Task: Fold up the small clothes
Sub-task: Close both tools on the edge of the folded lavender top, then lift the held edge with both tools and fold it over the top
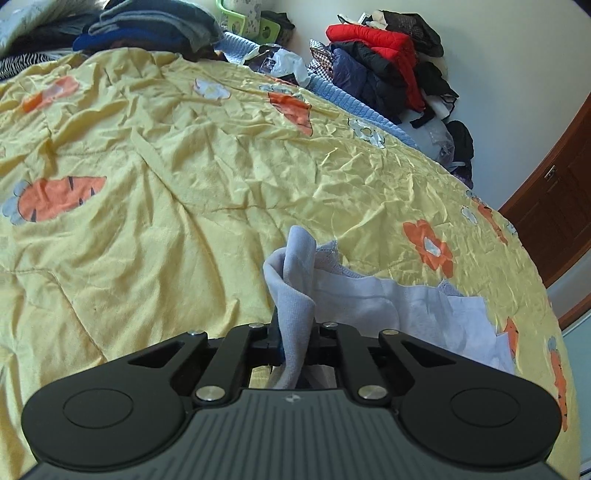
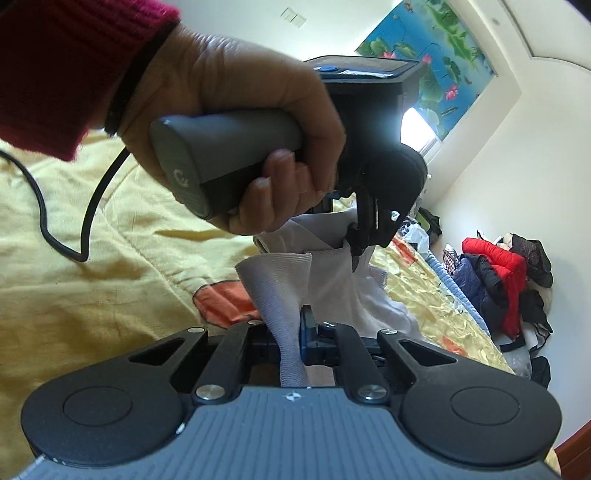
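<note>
A small pale lilac-grey garment (image 1: 369, 295) lies bunched on the yellow carrot-print quilt (image 1: 166, 184). My left gripper (image 1: 294, 332) is shut on a fold of it; the cloth rises between the jaws and spreads to the right on the quilt. In the right wrist view my right gripper (image 2: 291, 332) is shut on a ribbed edge of the same garment (image 2: 280, 284). The left gripper (image 2: 360, 232), held in a hand with a red sleeve, pinches the cloth just beyond it, so the garment hangs stretched between the two above the quilt (image 2: 92, 295).
Piles of clothes (image 1: 155, 29) lie at the bed's far end. A heap of red and dark jackets (image 1: 388, 70) is against the wall, also in the right wrist view (image 2: 498, 280). A brown door (image 1: 554, 206) is on the right. A black cable (image 2: 66, 221) trails over the quilt.
</note>
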`<state>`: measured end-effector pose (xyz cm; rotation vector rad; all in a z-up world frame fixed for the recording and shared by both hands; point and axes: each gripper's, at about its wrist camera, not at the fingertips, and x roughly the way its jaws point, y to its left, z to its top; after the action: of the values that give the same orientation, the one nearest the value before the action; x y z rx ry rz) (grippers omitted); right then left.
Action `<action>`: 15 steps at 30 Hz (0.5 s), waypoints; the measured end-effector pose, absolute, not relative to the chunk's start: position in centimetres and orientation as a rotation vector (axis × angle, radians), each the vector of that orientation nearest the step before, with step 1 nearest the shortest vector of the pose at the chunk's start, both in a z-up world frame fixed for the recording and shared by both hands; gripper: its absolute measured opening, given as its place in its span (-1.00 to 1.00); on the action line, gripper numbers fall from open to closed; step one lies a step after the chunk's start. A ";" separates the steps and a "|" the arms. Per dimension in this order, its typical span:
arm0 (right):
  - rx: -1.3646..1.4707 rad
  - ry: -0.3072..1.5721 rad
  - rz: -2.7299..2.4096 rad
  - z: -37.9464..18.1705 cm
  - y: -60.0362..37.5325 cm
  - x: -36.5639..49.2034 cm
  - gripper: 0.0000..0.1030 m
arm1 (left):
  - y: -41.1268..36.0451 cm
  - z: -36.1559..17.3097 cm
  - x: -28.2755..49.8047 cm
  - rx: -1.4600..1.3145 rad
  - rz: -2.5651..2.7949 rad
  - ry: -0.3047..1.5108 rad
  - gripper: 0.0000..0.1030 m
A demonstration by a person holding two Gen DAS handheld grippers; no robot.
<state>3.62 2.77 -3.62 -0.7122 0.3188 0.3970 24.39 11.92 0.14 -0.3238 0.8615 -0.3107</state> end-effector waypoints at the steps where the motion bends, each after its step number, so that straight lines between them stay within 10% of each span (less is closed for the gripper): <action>1: -0.696 0.318 0.399 -3.4 2.5 3.5 -0.81 | 11.9 0.3 24.3 -0.321 -0.308 0.859 -0.85; 15: -0.435 0.337 0.418 -0.5 -2.1 1.9 -0.82 | 10.1 3.3 23.2 -0.335 -0.186 0.860 -0.85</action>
<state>1.94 -2.15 -0.49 -0.4349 0.3369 0.4180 23.21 10.07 3.27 -0.3350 0.8599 -0.1862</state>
